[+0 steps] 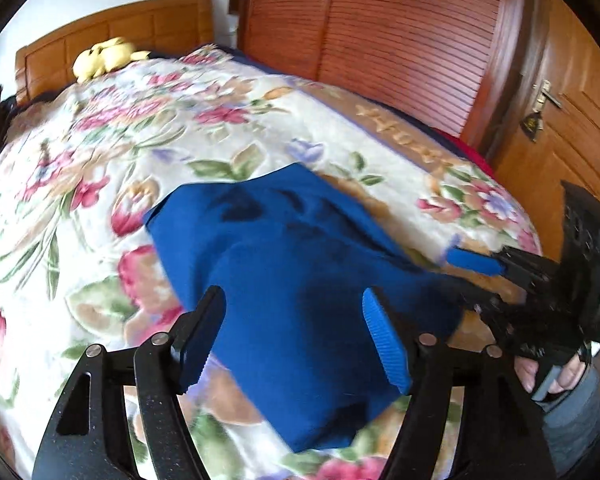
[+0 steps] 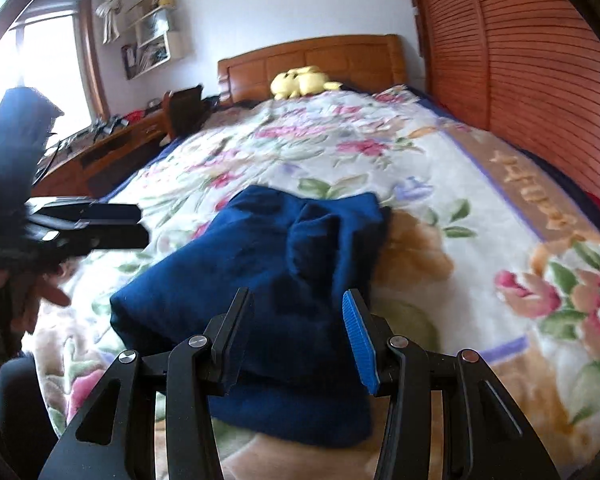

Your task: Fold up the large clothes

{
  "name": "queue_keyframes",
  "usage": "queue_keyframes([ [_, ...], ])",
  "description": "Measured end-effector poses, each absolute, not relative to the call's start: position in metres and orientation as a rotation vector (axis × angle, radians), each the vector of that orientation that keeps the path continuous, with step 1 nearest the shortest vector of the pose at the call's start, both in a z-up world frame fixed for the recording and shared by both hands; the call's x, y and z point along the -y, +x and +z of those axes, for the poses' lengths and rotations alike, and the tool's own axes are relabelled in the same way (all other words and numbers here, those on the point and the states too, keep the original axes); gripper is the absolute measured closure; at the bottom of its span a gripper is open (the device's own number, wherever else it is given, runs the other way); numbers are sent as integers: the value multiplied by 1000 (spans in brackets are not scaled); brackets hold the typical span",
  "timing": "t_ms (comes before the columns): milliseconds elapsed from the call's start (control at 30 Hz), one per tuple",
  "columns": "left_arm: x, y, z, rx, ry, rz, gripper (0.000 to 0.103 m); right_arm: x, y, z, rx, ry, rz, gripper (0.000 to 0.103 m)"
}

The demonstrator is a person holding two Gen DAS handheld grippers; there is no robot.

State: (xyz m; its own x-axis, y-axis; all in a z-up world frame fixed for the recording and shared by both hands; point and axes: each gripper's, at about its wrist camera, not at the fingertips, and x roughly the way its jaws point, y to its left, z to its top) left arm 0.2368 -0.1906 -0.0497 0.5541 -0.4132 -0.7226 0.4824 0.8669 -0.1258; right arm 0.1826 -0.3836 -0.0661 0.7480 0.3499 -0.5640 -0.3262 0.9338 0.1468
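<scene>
A: Left wrist view first: what fills it?

B: A bed, covered by a floral blanket (image 1: 100, 184) in cream, pink and green that runs from the near edge to the wooden headboard (image 1: 116, 30) at far left. To the right stands a slatted wooden wardrobe (image 1: 400, 40), and further right a door (image 1: 572, 120) with a metal handle.

A: And the garment?

B: The blue garment (image 1: 284, 280) lies on the near part of the blanket, already bunched into a compact folded bundle, with one flap reaching toward the far right.

A: How does the left gripper (image 1: 296, 340) stand?

B: Its jaws are spread wide above the near end of the bundle, one finger on each side of the cloth, holding nothing that I can see.

A: The right one?

B: From the same view the right gripper (image 1: 472, 276) reaches in from the right, with one blue pad (image 1: 474, 261) showing just beside the cloth's right edge. In the right wrist view its jaws also gape wide over the near end of the bundle, and it grips nothing.

A: Anything smaller?

B: A yellow plush toy (image 2: 300, 80) sits by the headboard at the far end. Left of the bed there is a cluttered desk (image 2: 100, 148) below a bright window (image 2: 40, 68).
</scene>
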Motion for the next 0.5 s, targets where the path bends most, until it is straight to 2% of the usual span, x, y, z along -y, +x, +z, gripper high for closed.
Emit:
queue_keyframes([
  [167, 187, 276, -67, -831, 147, -491, 31, 380, 196, -100, -752, -22, 299, 55],
  [300, 176, 319, -83, -843, 115, -458, 31, 391, 198, -116, -797, -6, 262, 41],
  [400, 167, 348, -96, -871, 84, -431, 31, 398, 201, -117, -800, 13, 219, 23],
  [433, 164, 358, -101, -881, 72, -420, 31, 401, 203, -119, -807, 26, 211, 19],
  [500, 158, 376, -112, -902, 45, -410, 31, 401, 207, -122, -826, 49, 220, 18],
])
